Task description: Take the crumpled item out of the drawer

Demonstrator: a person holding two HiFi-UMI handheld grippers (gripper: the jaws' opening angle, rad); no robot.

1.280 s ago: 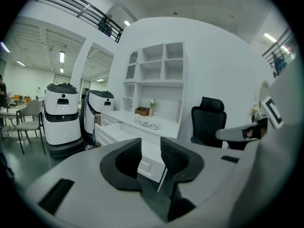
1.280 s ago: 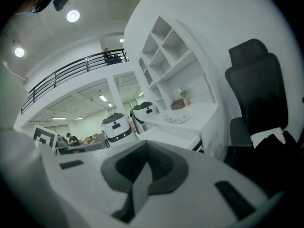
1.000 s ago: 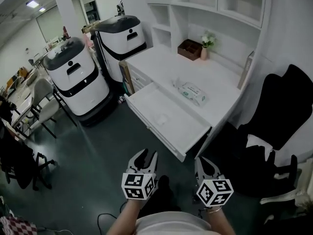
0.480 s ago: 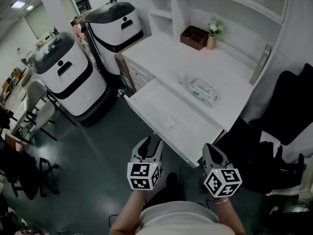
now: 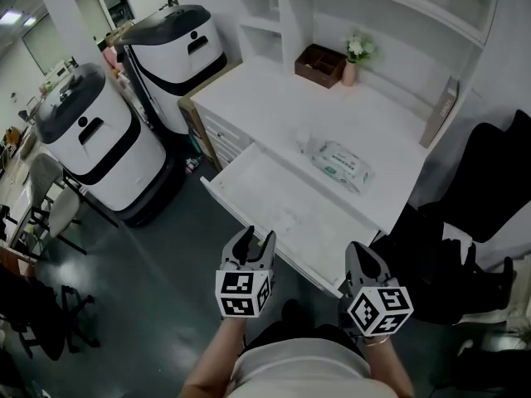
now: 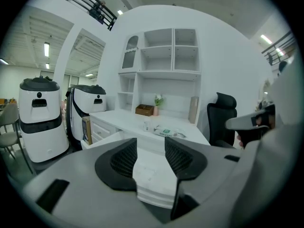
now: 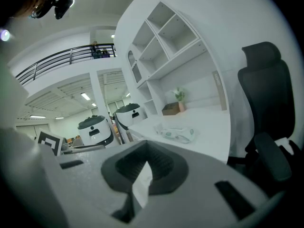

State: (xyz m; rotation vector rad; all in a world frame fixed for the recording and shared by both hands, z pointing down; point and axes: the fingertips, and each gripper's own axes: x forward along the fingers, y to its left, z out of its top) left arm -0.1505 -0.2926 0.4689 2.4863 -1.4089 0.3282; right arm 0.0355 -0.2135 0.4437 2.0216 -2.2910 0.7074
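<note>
The white drawer (image 5: 249, 177) stands pulled out from under the desk top. A small, pale crumpled item (image 5: 287, 219) lies on its bottom near the front edge, faint against the white. My left gripper (image 5: 252, 245) is just short of the drawer's front, aimed at it. Its jaws have just been opening and stand apart with nothing between them; the left gripper view shows the drawer (image 6: 153, 175) through the gap of the left gripper (image 6: 151, 144). My right gripper (image 5: 362, 260) hovers off the drawer's right front corner. In the right gripper view the right gripper (image 7: 147, 161) has its tips together, holding nothing.
On the desk top lie a pack of wipes (image 5: 340, 162) and a small clear cup (image 5: 303, 144); a wooden box (image 5: 320, 65) and a flower vase (image 5: 357, 55) stand at the back. Two white machines (image 5: 87, 139) are on the left, a black chair (image 5: 489, 214) on the right.
Both grippers have moved forward toward the open drawer, which now lies closer and larger in view. The left jaws stand wider apart than before.
</note>
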